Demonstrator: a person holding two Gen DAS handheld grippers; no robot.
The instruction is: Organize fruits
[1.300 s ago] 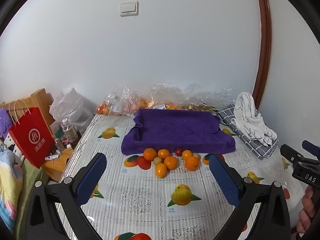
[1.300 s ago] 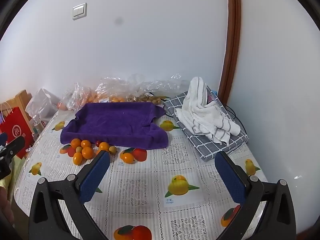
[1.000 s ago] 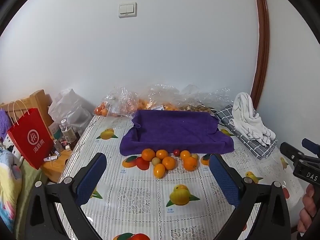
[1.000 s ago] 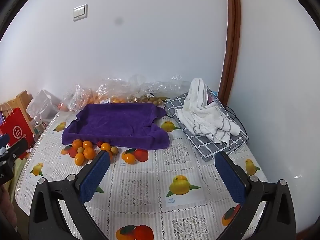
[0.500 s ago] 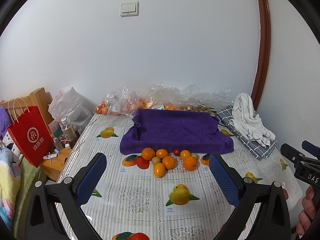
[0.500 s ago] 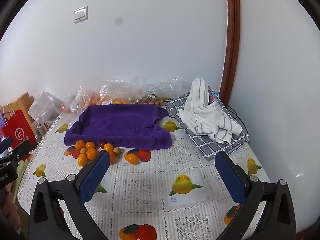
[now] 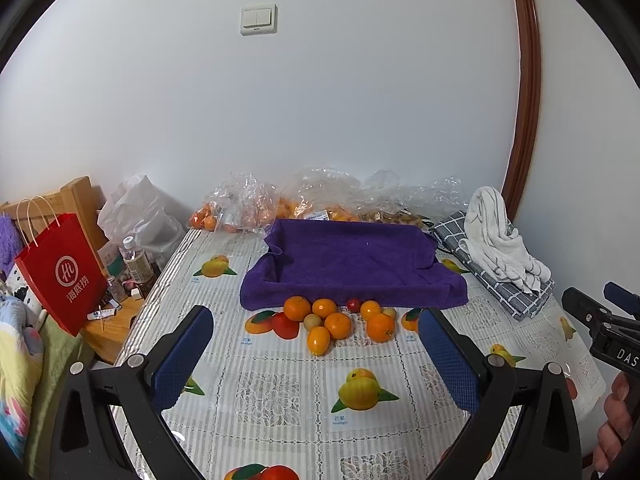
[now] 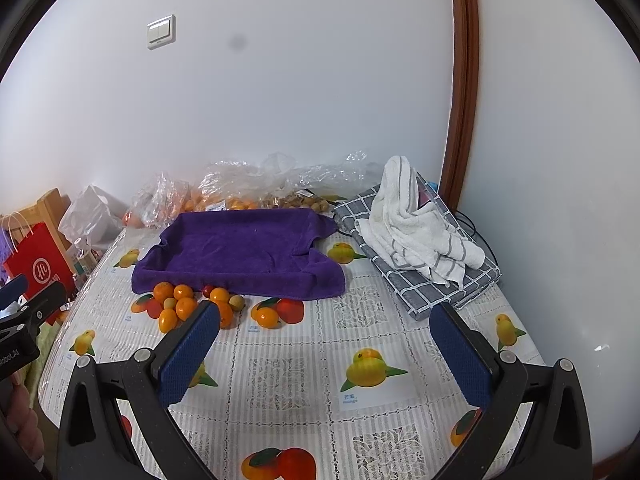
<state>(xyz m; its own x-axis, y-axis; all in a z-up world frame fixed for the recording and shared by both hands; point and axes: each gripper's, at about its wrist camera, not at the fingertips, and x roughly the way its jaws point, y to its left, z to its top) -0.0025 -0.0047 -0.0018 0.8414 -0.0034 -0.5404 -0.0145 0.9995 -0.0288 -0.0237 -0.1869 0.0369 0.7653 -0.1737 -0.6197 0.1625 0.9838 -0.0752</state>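
Several small oranges [image 7: 338,325] [image 8: 186,307], a red cherry tomato [image 7: 353,304] and pale green fruits [image 7: 312,322] lie in a cluster on the fruit-print tablecloth, just in front of a purple towel-lined tray [image 7: 352,264] [image 8: 244,248]. My left gripper [image 7: 316,360] is open and empty, held above the table short of the fruit. My right gripper [image 8: 326,354] is open and empty, to the right of the cluster. Each gripper's body shows at the edge of the other's view.
Clear plastic bags of fruit [image 7: 248,208] line the wall behind the tray. A white towel on a grey checked cloth [image 8: 416,232] lies at the right. A red paper bag [image 7: 60,272], bottles and a wooden stool stand left of the table edge.
Both views drifted slightly; the fruit cluster and tray have not moved. Both grippers stay open and empty.
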